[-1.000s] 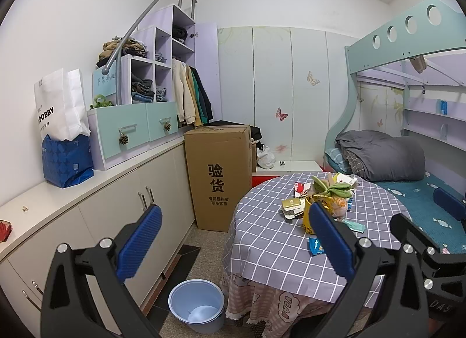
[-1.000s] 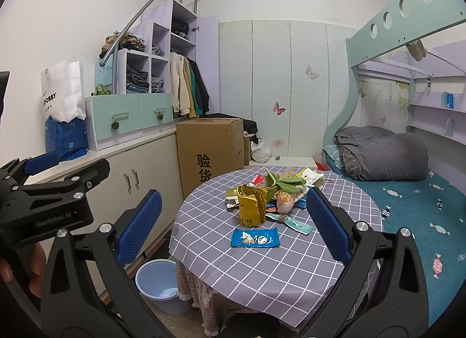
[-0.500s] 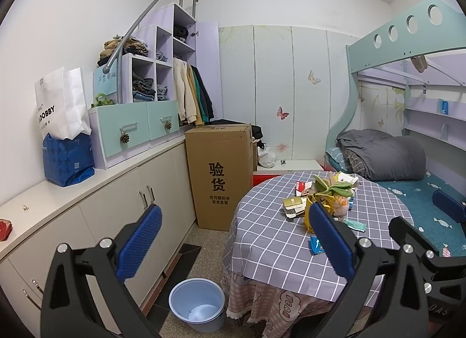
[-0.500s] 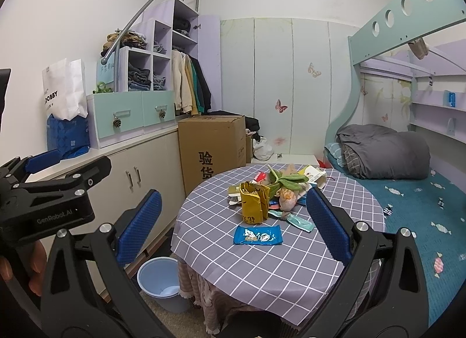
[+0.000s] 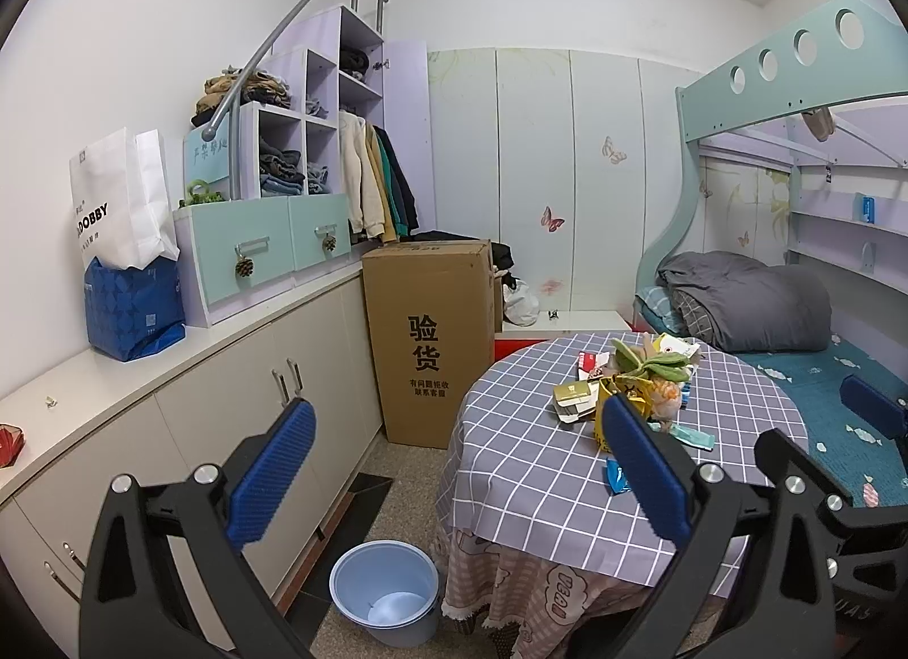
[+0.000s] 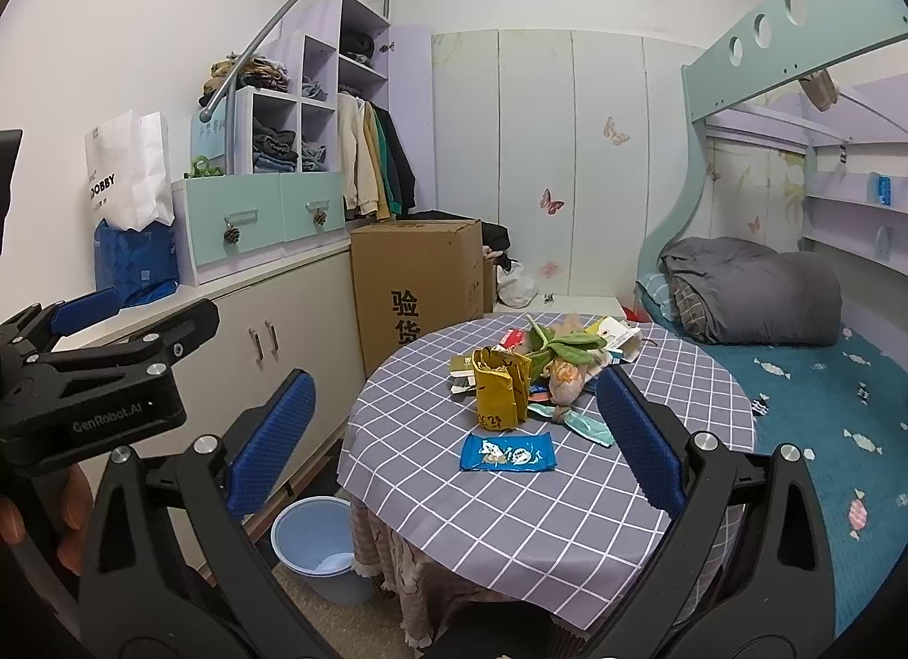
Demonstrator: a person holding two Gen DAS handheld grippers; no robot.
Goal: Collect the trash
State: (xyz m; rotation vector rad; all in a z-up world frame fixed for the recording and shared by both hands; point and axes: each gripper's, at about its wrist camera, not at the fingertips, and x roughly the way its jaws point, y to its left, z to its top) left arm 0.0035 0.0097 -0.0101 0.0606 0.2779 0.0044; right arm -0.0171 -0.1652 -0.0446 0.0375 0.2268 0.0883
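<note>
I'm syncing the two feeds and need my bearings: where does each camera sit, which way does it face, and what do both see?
Left wrist: rides the left gripper, jaws open, aimed into the room over the blue bin and the table's left side; the right gripper shows at the right edge.
Right wrist: rides the right gripper, jaws open, facing the round table and the blue wrapper; the left gripper and a hand show at left.
Shared: table, bin, cardboard box, bunk bed.
</note>
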